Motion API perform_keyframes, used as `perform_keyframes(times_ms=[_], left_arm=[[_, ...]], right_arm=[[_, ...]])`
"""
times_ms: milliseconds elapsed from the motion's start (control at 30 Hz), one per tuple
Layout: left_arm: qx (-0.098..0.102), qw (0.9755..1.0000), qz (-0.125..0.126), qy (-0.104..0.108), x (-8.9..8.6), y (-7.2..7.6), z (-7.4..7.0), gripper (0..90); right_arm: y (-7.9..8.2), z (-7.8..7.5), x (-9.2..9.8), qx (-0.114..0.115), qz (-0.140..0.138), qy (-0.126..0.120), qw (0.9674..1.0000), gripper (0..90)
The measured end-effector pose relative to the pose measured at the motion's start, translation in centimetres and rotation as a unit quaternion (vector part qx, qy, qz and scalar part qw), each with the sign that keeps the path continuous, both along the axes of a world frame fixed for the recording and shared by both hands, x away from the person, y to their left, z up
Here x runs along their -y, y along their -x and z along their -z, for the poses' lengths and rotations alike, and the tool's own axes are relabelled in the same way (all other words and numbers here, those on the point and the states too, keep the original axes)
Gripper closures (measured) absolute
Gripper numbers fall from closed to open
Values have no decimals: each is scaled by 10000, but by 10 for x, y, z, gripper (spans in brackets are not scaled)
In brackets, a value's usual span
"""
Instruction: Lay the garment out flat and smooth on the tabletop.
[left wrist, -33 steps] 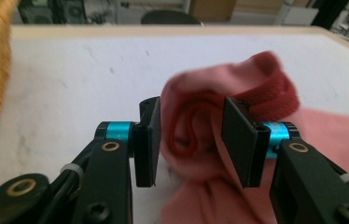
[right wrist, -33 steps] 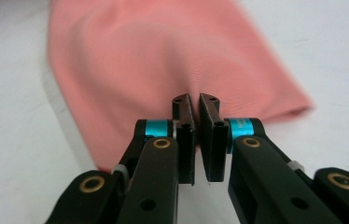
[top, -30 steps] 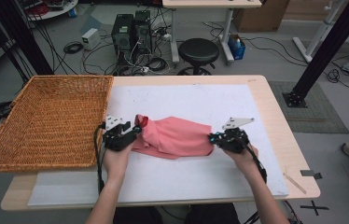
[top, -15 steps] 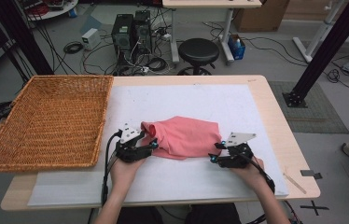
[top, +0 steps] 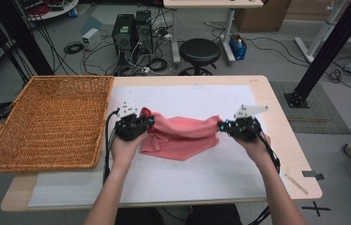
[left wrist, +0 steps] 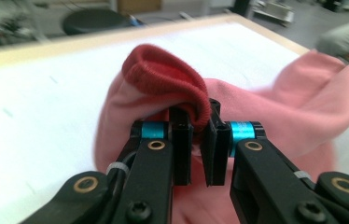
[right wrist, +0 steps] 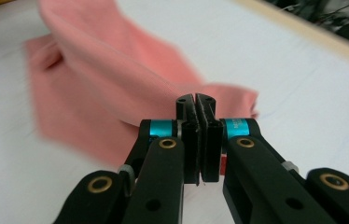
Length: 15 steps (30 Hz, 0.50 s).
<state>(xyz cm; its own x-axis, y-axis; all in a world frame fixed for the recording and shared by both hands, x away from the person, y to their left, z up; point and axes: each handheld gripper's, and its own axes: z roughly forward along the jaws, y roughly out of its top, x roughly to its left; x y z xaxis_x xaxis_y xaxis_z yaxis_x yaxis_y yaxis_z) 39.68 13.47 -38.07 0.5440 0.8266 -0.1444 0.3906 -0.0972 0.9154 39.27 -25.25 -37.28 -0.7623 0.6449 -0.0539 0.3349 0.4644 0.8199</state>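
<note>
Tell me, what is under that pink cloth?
Under the pink cloth lies the white table cover. Both grippers lift its upper edge while the lower part rests on the cover; anything beneath that part is hidden.

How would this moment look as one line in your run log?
left gripper: shut on pink garment | right gripper: shut on pink garment | garment: partly lifted off table | wicker basket: empty
</note>
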Motion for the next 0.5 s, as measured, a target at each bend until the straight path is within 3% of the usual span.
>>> perform_keyframes(times_ms=[67,133,200,233,267,300,367,433,500], left_arm=[[231,9989,-369,150,1,-23,-2,835],[441,9940,-947,315,2,-45,4,811],[420,9873,-1413,592,1,-55,13,634],[283,9862,-1508,629,0,-57,16,563],[80,9868,-1511,570,-2,-58,20,545],[-23,9876,-1497,465,-3,-58,23,463],[-218,9878,-1534,152,-5,-52,28,400],[-352,9888,-1442,161,-9,-40,33,403],[-432,9916,-1210,143,-12,-21,37,407]], right_arm=[[-31,-14,-8,46,193,-20,9998,892],[-60,-21,-18,183,614,-63,9979,882],[-85,-22,-27,270,1317,-64,9909,773],[-91,-21,-29,223,1489,-59,9886,703],[-95,-19,-31,180,1700,-20,9853,638],[-95,-16,-30,204,1798,2,9835,623],[-92,-11,-26,151,1844,-68,9827,549],[-83,-3,-17,-35,1825,-242,9829,536],[-63,8,-7,-278,1651,-418,9850,489]])
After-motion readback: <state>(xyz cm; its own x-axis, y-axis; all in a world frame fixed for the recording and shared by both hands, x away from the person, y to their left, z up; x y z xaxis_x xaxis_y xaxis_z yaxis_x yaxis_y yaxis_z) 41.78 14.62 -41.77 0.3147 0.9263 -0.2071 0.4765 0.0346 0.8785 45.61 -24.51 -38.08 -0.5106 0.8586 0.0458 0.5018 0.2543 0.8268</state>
